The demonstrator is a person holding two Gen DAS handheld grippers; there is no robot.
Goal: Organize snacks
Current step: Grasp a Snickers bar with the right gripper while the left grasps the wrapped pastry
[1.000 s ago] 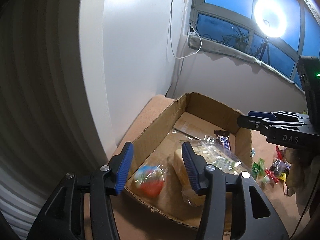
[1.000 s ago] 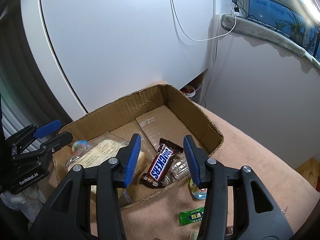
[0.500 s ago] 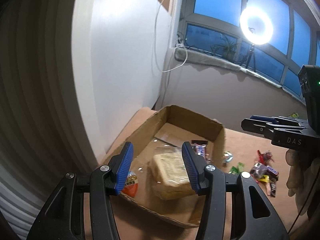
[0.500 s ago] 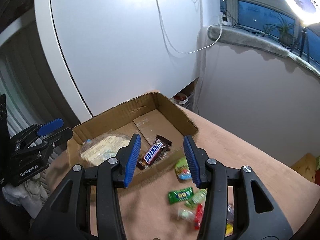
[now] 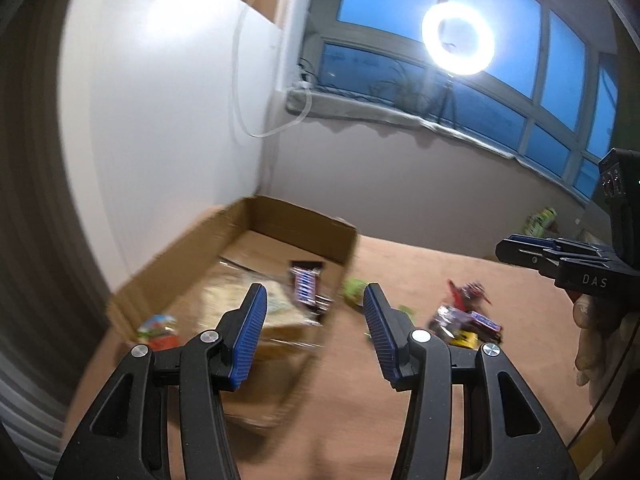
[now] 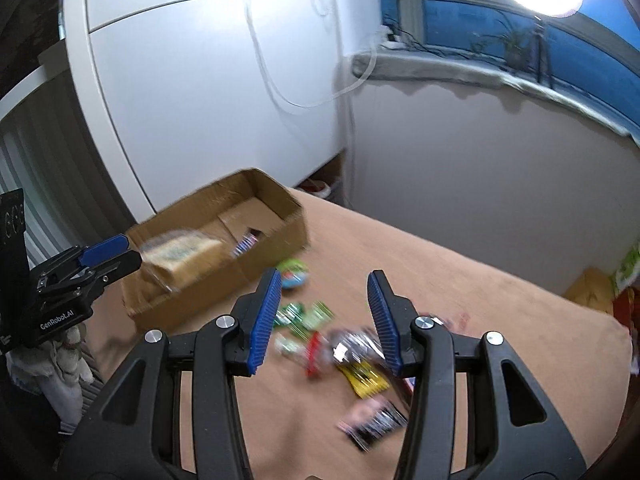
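An open cardboard box [image 5: 296, 224] [image 6: 296, 236] lies on the tan table. It holds a wrapped bread pack [image 6: 180, 250], a Snickers bar [image 5: 306, 286] and a red and green snack [image 5: 158, 330]. Loose snacks lie in a pile [image 5: 464, 316] [image 6: 352, 352] to the right of the box, with green packets [image 6: 306, 316] and a round green snack [image 6: 294, 274] closer to it. My left gripper [image 5: 312, 330] is open and empty above the box's near right corner. My right gripper [image 6: 322, 320] is open and empty above the loose pile.
A white cabinet [image 6: 208, 92] stands behind the box, with a hanging white cable [image 5: 256, 120]. A ring light [image 5: 458, 40] shines at the window. The tan table [image 6: 460, 272] extends right toward boxes [image 6: 592, 288] at its far edge.
Both grippers have pulled back and up from the box and swung right, both staying open and empty. The loose pile has come into view.
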